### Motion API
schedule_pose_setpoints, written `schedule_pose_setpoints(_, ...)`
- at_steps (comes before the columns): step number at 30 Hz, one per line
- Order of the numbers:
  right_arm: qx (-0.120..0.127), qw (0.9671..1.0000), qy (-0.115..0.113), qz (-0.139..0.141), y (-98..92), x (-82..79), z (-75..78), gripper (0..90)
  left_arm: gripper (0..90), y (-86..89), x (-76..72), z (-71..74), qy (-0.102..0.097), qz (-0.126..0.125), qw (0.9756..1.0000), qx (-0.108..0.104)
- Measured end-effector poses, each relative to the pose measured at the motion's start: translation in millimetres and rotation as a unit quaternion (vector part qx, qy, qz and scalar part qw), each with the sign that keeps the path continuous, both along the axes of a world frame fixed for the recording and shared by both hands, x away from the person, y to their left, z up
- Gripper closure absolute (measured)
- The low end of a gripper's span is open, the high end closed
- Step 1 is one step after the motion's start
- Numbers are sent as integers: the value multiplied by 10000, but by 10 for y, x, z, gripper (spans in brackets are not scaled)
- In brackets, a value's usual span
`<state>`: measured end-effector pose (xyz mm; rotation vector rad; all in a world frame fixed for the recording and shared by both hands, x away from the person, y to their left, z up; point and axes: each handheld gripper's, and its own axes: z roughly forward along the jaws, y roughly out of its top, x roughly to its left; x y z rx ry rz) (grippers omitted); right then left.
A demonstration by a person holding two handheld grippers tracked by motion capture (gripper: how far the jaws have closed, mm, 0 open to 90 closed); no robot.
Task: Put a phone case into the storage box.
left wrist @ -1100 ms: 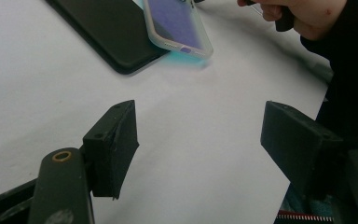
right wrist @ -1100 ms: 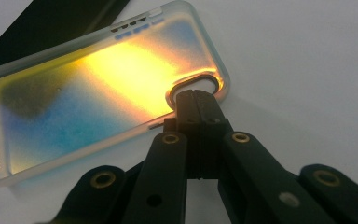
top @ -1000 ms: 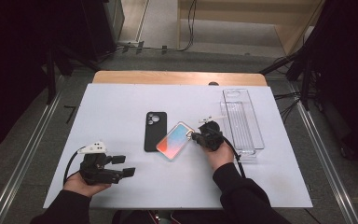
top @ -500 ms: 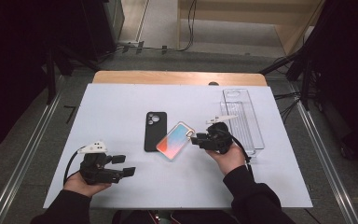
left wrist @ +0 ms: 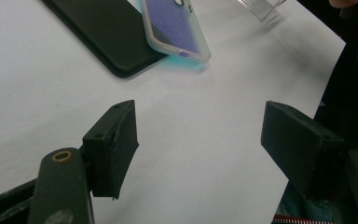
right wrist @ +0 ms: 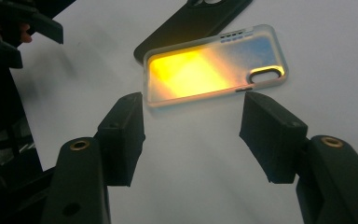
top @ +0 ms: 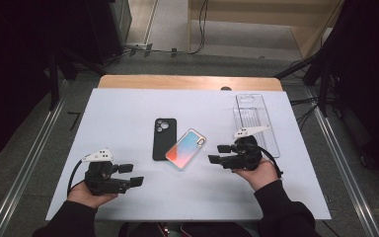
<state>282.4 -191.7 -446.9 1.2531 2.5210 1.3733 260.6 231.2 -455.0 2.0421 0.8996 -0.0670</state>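
Observation:
An iridescent phone case [top: 186, 148] lies flat at mid table, its left edge resting against a black phone case [top: 164, 138]. My right gripper [top: 217, 153] hovers just to the right of the iridescent case and points at it. Its jaws have just been opening and nothing is between them. In the right gripper view the case [right wrist: 209, 65] glows orange beyond the open right gripper [right wrist: 193, 135], with the black case [right wrist: 191, 23] behind it. My left gripper [top: 131, 175] rests open near the front left, empty. The left gripper view has both cases [left wrist: 177, 28] [left wrist: 102, 32] ahead of the left gripper [left wrist: 200, 144].
A clear plastic tray [top: 255, 118] lies at the back right, just behind my right hand. The white table sheet [top: 128, 113] ends at a wooden strip [top: 187, 82] at the back. Dark floor and cables surround the table.
My right gripper has drawn back to the right and upward from the iridescent case's edge, and its jaws have parted. The case stays where it lay. The left gripper has not moved.

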Motion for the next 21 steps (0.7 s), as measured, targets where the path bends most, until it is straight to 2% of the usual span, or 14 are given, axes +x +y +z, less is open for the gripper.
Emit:
schedule_pose_setpoints(2,4,10000,-77,50,-50,-44,7,362,275,-2,-1,1,3,-4,10000,5)
schedule_pose_setpoints(6,247,9995,-45,215,-151,-104,18,355,275,-6,-2,-1,18,-19,10000,-6)
schedule_pose_setpoints(9,133,9994,-136,292,-197,-156,27,340,275,-3,-1,-1,19,-30,10000,-39)
schedule_pose_setpoints(13,150,9992,-101,356,-269,-220,24,295,275,-1,-5,-1,33,-17,10000,-74)
schedule_pose_setpoints(17,181,9985,-175,492,-363,-306,11,293,274,-4,-3,-4,36,-22,10000,-85)
schedule_pose_setpoints(21,138,9987,-152,465,-455,-380,-25,280,273,-10,-2,-7,49,-36,9999,-96)
